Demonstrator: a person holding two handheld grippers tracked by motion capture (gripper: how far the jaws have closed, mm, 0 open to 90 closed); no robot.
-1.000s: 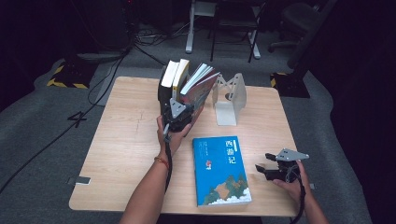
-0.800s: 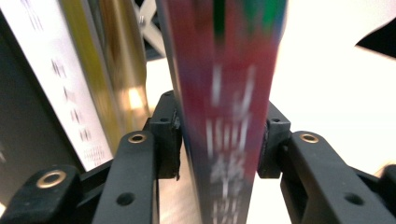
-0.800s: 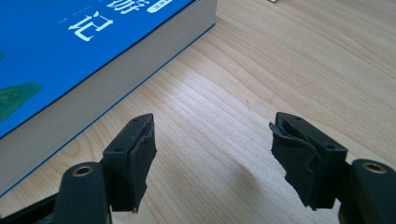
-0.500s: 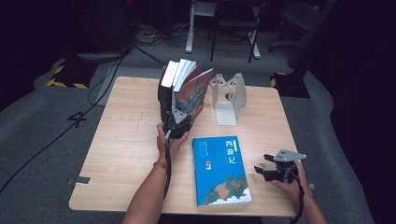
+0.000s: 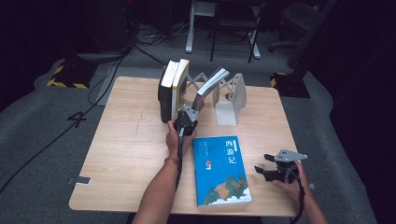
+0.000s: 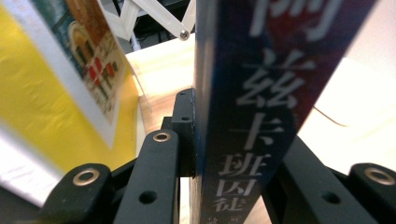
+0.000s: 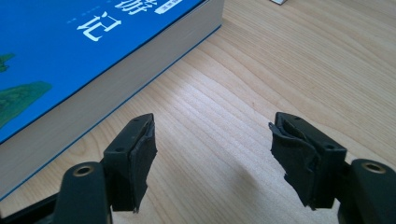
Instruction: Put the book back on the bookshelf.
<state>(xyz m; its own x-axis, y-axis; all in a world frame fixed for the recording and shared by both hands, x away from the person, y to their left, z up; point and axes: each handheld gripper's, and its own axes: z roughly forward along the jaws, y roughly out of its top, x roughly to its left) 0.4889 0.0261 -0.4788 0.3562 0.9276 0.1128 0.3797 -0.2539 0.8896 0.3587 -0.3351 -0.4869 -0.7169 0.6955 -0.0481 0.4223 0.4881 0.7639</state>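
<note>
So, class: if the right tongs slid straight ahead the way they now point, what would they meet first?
Probably nothing soon: the right tongs stand open over bare table, with the blue book off to their left. Depth beyond is unclear.

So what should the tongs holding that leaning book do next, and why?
Probably tip the dark blue book upright against the two standing books. The left tongs have just been closing and now clamp its spine, as the left gripper view shows, yet it leans toward the white bookend, with a gap beside the standing books.
</note>
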